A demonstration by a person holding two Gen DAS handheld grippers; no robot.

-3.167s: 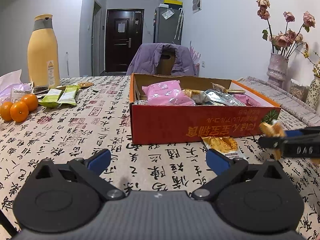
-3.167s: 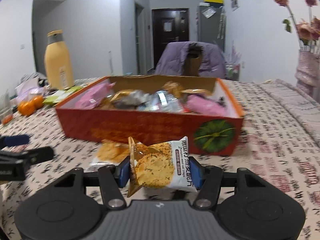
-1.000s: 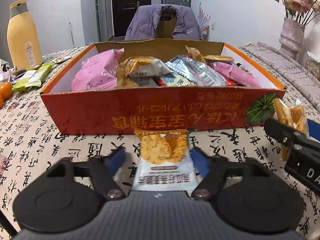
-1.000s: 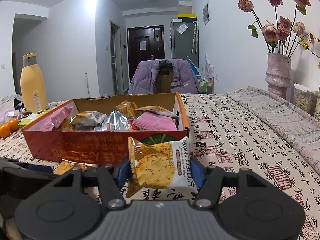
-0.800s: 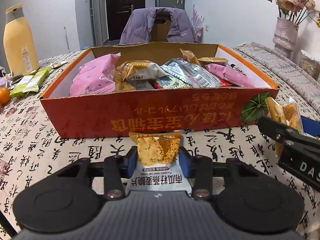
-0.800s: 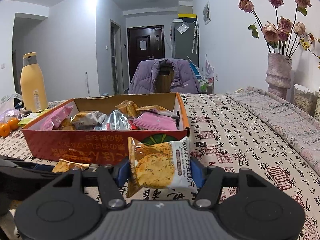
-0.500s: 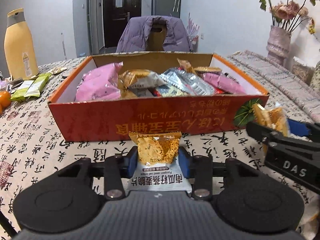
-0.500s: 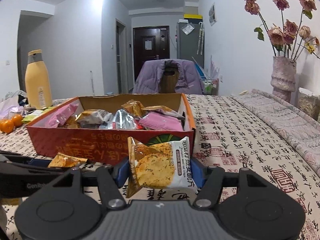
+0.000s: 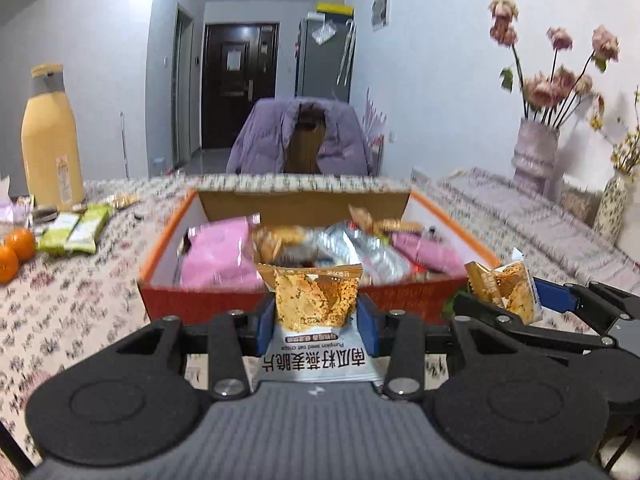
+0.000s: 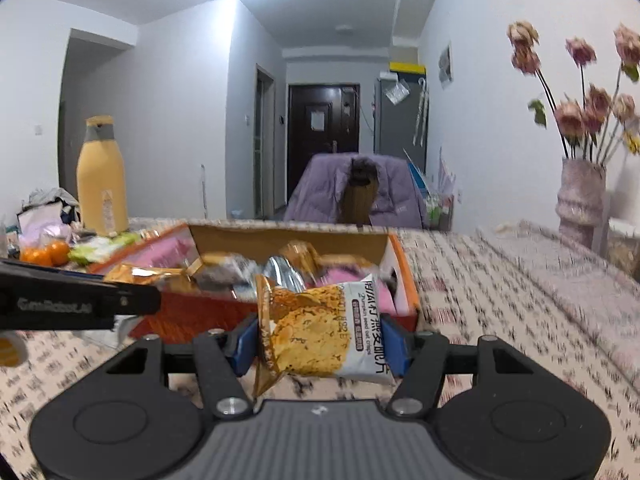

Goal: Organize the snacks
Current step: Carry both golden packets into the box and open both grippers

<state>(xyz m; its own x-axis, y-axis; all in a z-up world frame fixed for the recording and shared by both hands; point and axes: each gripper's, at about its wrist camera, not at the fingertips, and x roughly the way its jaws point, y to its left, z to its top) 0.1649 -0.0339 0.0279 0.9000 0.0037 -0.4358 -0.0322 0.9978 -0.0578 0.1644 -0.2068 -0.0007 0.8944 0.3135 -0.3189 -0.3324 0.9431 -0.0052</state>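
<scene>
My left gripper [image 9: 316, 322] is shut on a pumpkin seed oat crisp packet [image 9: 316, 320] and holds it off the table, just in front of the orange cardboard box [image 9: 200, 304]. The box holds several snack packets, pink, silver and gold. My right gripper [image 10: 322, 340] is shut on a second oat crisp packet [image 10: 324, 332], raised near the box's right front corner [image 10: 408, 280]. In the left wrist view the right gripper [image 9: 504, 300] and its packet [image 9: 504, 288] show at the right. The left gripper's arm [image 10: 76, 304] crosses the left of the right wrist view.
A patterned cloth covers the table [image 9: 80, 312]. At the left stand a tall yellow bottle [image 9: 50, 140], oranges [image 9: 16, 248] and green snack packets [image 9: 76, 228]. A vase of dried roses [image 9: 536, 160] stands at the right. A chair with a purple jacket [image 9: 300, 140] is behind the box.
My left gripper closed on the packet lying in front of the box and lifted it off the table. Both grippers have risen and now look over the box's front wall.
</scene>
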